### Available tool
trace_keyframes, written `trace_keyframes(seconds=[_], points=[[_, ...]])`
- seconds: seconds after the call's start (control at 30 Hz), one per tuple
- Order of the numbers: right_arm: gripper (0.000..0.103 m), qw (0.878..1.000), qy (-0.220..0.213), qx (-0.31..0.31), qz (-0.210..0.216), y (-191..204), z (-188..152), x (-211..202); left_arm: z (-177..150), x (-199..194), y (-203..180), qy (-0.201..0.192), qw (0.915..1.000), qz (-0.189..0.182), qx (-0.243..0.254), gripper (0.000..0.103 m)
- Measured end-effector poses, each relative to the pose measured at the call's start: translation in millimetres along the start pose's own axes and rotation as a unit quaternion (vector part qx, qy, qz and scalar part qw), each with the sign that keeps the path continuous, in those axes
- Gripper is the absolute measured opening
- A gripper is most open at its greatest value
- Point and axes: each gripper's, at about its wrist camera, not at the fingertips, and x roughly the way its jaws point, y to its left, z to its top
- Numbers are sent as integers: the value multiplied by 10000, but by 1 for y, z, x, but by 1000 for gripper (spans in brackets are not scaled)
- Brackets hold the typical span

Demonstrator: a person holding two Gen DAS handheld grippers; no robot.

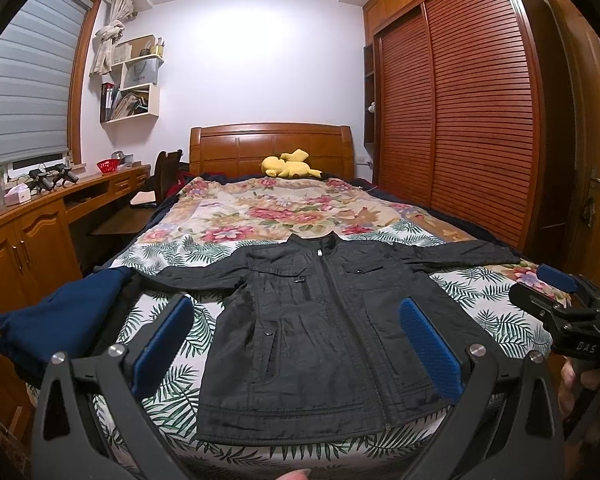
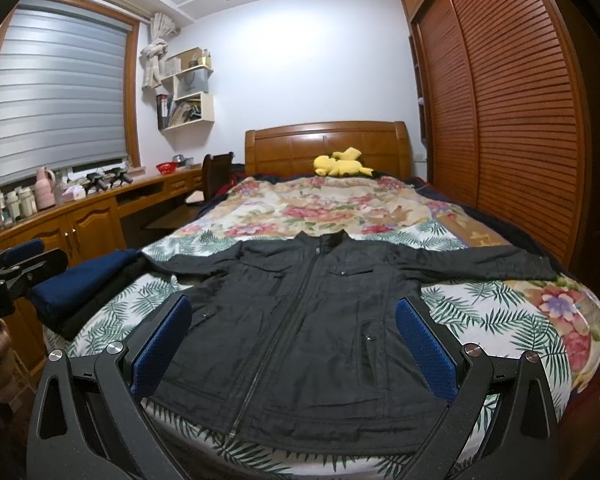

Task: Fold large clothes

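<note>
A black zip jacket [image 1: 320, 320] lies flat and face up on the bed, sleeves spread out to both sides; it also shows in the right wrist view [image 2: 300, 332]. My left gripper [image 1: 296, 344] is open and empty, held above the jacket's hem near the foot of the bed. My right gripper [image 2: 292, 344] is open and empty, also above the hem. The right gripper shows at the right edge of the left wrist view [image 1: 560, 300], and the left gripper at the left edge of the right wrist view [image 2: 16, 268].
The bed [image 1: 260, 208] has a floral and leaf-print cover. A folded navy garment [image 1: 64, 316] lies at its left edge, next to the left sleeve. A yellow plush toy [image 1: 288, 164] sits by the headboard. A wooden desk [image 1: 40, 208] stands left, a wardrobe [image 1: 460, 120] right.
</note>
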Motion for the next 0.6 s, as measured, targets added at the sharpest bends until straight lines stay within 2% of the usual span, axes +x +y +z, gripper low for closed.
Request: trace_keyframes(seconds=[0.33,0.6], points=[[103,10000,23,30,3,-2,-1,1,0,0,-2,7,10000,-7,-2,103],[103,9999,121,69,-10,-6,-4,3,-7,12,0,187,9998,34,-48,103]])
